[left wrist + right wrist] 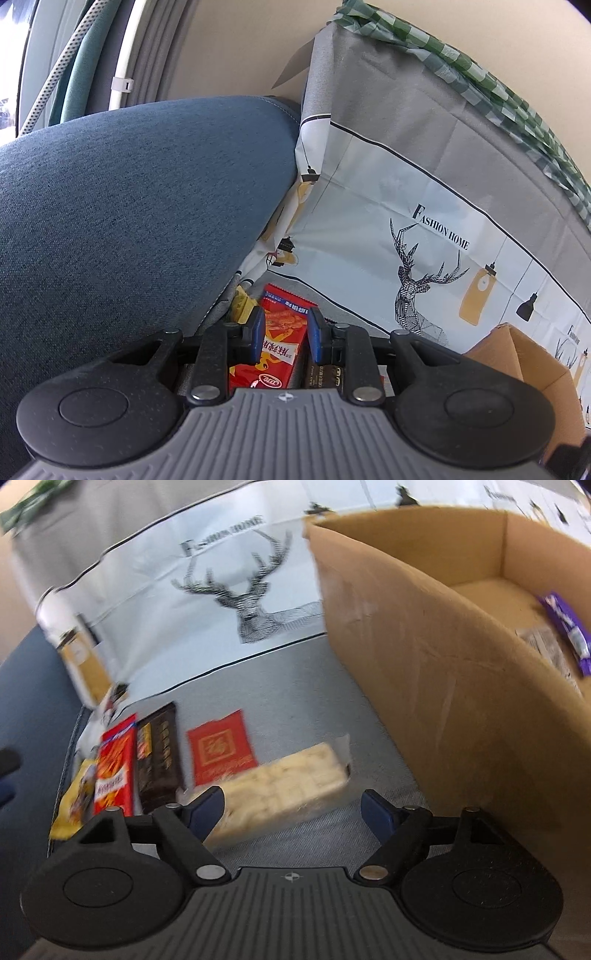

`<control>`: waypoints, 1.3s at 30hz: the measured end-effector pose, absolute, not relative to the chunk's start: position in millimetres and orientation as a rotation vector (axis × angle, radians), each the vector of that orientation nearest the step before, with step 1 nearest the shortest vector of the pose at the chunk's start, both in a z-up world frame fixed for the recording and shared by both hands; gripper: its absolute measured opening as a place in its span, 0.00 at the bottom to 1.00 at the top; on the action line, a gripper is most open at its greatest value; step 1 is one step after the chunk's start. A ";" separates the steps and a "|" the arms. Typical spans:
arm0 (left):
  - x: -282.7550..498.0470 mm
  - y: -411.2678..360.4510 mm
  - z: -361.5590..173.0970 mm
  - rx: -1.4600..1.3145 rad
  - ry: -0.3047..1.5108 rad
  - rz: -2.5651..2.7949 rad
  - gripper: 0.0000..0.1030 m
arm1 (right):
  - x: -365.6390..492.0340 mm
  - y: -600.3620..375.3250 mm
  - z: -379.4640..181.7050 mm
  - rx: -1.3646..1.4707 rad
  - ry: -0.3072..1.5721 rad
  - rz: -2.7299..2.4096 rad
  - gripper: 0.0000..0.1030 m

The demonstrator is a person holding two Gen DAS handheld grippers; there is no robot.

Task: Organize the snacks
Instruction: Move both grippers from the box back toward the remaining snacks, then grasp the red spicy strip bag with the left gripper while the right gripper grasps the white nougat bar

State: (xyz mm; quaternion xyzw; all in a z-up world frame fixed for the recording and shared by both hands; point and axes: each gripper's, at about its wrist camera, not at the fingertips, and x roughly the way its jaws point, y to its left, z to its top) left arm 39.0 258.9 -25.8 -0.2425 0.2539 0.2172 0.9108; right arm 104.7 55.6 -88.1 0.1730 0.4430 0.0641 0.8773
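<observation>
Left claw (284,332) pinching red snack packet (280,336) low over surface (295,686); thin wrapper may slip or crumple. Right claw (293,812) spread, empty, above pale wafer bar (291,779); motion blur suggests haste, may miss. Cardboard box (424,657) beyond, wall could snag.

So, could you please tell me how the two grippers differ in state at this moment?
The left gripper has its jaws narrow, closed on the red snack packet; the right gripper has its jaws wide with nothing gripped. The left sits directly over its packet, while the right hangs above the pale wrapped bar beside the cardboard box. Both have blue pads.
</observation>
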 end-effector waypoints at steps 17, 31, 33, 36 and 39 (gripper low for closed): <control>31.5 273.5 -22.2 -0.555 0.536 0.447 0.26 | 123.2 108.3 -101.2 -0.010 0.830 0.245 0.65; 39.6 272.6 -28.6 -0.545 0.603 0.414 0.26 | 62.2 75.6 -82.3 -0.191 0.830 0.497 0.38; 41.1 271.3 -30.4 -0.535 0.613 0.411 0.26 | 55.7 72.1 -84.5 -0.173 0.822 0.542 0.38; 42.3 272.0 -33.3 -0.535 0.621 0.402 0.26 | 50.8 71.2 -89.8 -0.188 0.817 0.542 0.50; 43.8 273.7 -35.4 -0.534 0.620 0.392 0.26 | 45.8 65.8 -90.3 -0.170 0.807 0.537 0.64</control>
